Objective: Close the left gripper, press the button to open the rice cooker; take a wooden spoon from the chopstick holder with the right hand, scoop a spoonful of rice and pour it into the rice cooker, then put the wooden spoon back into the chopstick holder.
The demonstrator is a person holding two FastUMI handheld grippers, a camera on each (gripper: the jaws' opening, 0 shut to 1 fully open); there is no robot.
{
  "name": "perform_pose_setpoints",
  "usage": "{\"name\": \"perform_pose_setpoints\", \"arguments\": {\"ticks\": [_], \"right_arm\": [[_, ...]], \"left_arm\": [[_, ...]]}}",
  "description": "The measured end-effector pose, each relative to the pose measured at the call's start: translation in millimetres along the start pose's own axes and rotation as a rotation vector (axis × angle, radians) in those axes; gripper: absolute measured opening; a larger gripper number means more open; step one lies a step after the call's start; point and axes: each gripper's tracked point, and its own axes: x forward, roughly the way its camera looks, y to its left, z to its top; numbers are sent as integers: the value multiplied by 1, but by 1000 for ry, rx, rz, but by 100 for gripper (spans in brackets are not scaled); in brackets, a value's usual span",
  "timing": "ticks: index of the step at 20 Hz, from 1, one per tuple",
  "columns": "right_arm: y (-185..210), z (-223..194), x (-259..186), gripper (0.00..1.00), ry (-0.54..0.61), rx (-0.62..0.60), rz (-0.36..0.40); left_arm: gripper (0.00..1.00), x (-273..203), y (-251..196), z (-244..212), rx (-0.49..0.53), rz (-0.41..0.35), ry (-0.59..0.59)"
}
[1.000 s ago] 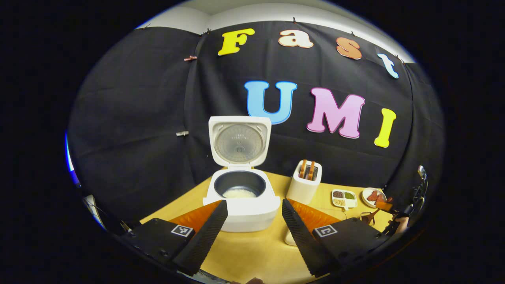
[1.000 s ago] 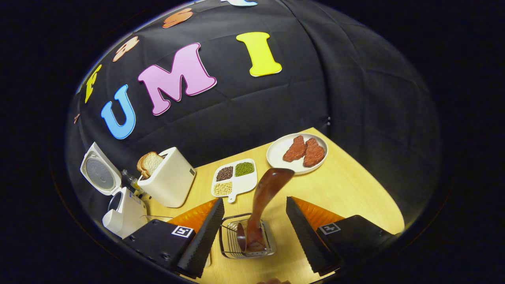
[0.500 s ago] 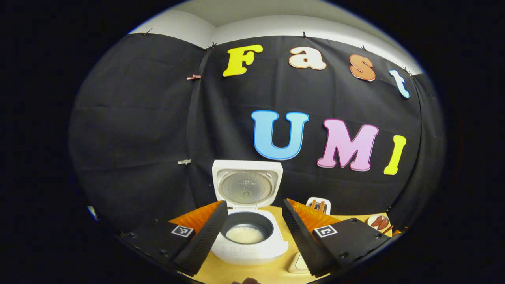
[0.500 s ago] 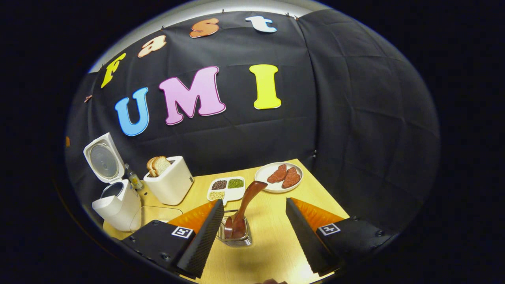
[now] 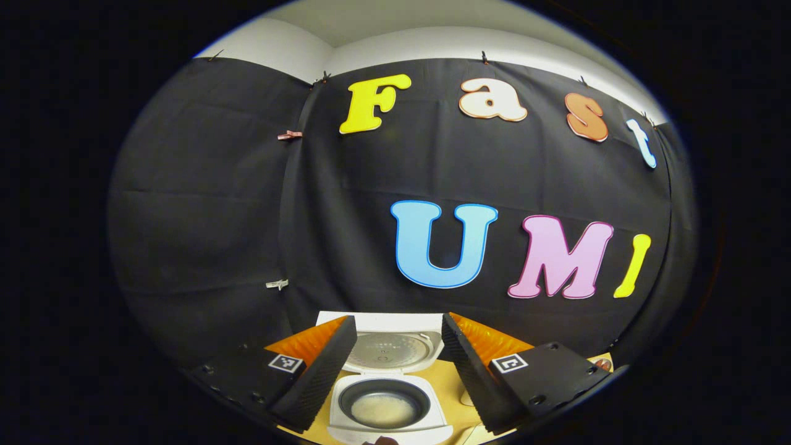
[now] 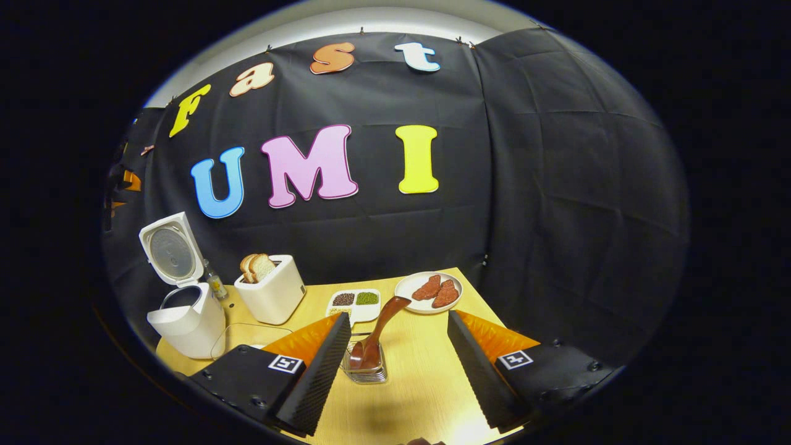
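In the left gripper view, the left gripper (image 5: 392, 364) is hanging above the table with its jaws standing wide apart and gripping nothing. Between its fingers (image 5: 318, 377) the cooker (image 5: 386, 420) is sitting with its lid (image 5: 389, 346) standing open; the dark pot (image 5: 384, 402) is showing white rice (image 5: 384, 409) at its bottom. A strip of table (image 5: 454, 386) is showing just right of the cooker.

In the right gripper view, reading left to right: the cooker (image 6: 185, 321) is standing at the far left edge of the table (image 6: 420, 395), lid (image 6: 170, 250) tilted up and back. A small bottle (image 6: 215, 285) is standing just behind it. A toaster (image 6: 272, 296) holding bread slices (image 6: 256, 267) is standing next. A divided tray (image 6: 355, 303) of grains is lying to its right. The wire holder (image 6: 366, 368) is sitting near the table front, between the fingers of the right gripper (image 6: 395, 371). The spoon (image 6: 378, 330) is standing in the holder, leaning right, handle end upward. A plate (image 6: 408, 290) with two reddish pieces (image 6: 435, 292) is lying at the far right corner. The right gripper is hanging with jaws wide apart, touching neither spoon nor holder
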Motion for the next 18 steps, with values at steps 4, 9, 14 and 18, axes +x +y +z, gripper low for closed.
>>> {"name": "perform_pose_setpoints", "arguments": {"ticks": [4,9,14,18], "right_arm": [[12,3,-16,99,-10,-34,7],[30,-14,-38,99,29,-38,1],[45,-26,-49,99,58,-69,2],[58,-27,-50,99,58,-41,14]], "left_arm": [[95,59,8,0,-2,11,13],[95,128,25,-9,0,14,30],[95,174,36,-53,1,31,127],[95,187,43,-85,-25,74,205]]}}
